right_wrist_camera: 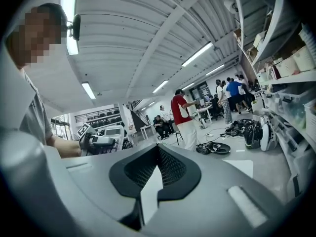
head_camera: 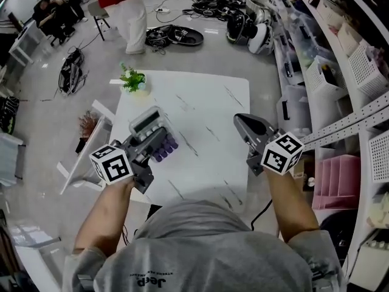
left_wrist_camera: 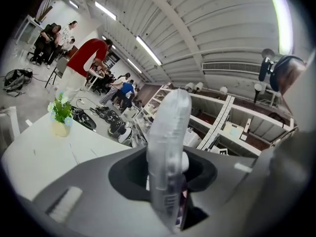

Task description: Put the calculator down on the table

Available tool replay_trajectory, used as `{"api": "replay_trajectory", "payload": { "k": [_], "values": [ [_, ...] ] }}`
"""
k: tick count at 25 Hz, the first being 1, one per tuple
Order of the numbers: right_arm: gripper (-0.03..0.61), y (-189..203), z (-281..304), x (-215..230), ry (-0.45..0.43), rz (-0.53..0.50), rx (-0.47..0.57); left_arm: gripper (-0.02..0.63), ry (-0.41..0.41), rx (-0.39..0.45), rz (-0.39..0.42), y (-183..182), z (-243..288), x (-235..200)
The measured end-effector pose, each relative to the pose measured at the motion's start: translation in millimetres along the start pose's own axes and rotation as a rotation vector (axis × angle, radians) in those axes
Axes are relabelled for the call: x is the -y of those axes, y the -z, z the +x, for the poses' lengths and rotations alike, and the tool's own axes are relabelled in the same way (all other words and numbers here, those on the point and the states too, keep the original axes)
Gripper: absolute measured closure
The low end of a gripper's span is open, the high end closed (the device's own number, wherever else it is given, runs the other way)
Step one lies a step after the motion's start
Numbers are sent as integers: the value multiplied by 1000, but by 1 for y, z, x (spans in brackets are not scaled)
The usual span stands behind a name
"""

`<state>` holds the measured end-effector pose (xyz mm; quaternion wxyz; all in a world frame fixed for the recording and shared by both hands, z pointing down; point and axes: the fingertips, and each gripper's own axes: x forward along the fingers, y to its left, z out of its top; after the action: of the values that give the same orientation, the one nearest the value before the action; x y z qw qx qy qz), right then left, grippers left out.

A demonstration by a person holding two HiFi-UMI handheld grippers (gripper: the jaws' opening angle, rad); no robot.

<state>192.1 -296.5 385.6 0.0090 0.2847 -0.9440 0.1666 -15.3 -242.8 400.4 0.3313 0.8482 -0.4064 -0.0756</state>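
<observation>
The calculator [head_camera: 151, 131] is pale grey with a small screen and purple keys. My left gripper [head_camera: 157, 143] is shut on it and holds it above the left half of the white table [head_camera: 209, 102]. In the left gripper view the calculator [left_wrist_camera: 167, 147] stands edge-on between the jaws. My right gripper [head_camera: 243, 121] hovers over the table's right side with its jaws together and nothing in them. The right gripper view shows its jaws [right_wrist_camera: 158, 169] meeting at the tips, and the left gripper with the calculator [right_wrist_camera: 102, 139] off to the left.
A small potted plant [head_camera: 134, 81] stands at the table's far left corner. A white rack [head_camera: 85, 148] sits beside the table's left edge. Shelving with boxes [head_camera: 340, 72] lines the right. Cables and helmets [head_camera: 243, 23] lie on the floor beyond, near a person in red [head_camera: 124, 5].
</observation>
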Motion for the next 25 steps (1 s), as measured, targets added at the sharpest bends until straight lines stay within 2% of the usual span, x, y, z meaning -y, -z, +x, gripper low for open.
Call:
{"api": "replay_trajectory", "payload": {
  "k": [7,16,25],
  "values": [
    [575,16,38,21,65,30,-16,426,33,-106,-35,7,25,-71],
    [575,67,81,48,186,71,-82,426,111,-258,-97,35,51,-145],
    [575,104,123,70,188,92,-117,426,116,-344,-135,58,83,-197]
  ]
}}
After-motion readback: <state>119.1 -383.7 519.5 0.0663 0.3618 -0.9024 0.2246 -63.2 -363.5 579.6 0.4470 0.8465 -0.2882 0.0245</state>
